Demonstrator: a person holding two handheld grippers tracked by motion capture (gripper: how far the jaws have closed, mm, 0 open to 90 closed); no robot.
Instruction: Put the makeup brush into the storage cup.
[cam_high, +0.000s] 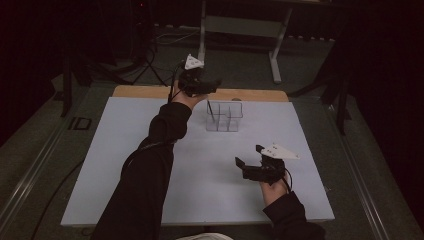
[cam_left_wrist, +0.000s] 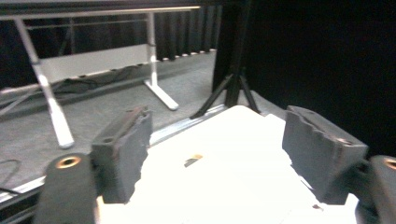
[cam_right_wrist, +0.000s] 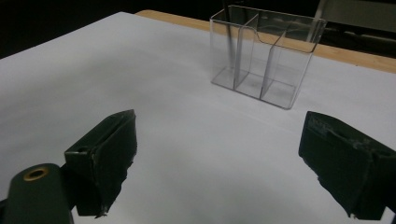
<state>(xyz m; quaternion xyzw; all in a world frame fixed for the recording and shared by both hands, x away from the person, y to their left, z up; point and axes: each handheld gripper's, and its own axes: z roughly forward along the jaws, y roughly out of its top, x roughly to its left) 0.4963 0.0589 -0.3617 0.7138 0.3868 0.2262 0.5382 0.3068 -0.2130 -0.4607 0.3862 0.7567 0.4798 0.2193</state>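
White sheet (cam_high: 150, 165) covers most of the table, pale wood edge (cam_high: 250, 94) showing along the far side. Grey carpet floor around it, black curtains behind, room dim. A light-framed desk (cam_high: 240, 25) stands beyond the table; in the left gripper view its white legs and panel show, plus a black tripod stand (cam_left_wrist: 233, 88) near the table's corner. Cables lie on the floor at far left.

Clear plastic organiser (cam_high: 224, 116) with three compartments stands upright on the sheet, toward the far edge, centre-right. A thin dark stick (cam_high: 210, 111) leans in its left compartment; what the stick is cannot be told. In the right gripper view the organiser (cam_right_wrist: 264, 56) sits ahead of the jaws, well apart from them.

Left gripper (cam_high: 200, 85) is held above the far table edge, just left of the organiser, arm in a black sleeve stretched out. Its jaws stand wide apart in its own view, nothing between them, white sheet and a small dark mark (cam_left_wrist: 192, 160) below.

Right gripper (cam_high: 250, 162) hovers over the sheet's near right part, jaws spread wide, nothing between them, pointing toward the organiser.

Writing: faint embossed lettering on the right gripper's right jaw pad, unreadable. A floor marking like "ID" (cam_high: 79, 123) lies left of the table.
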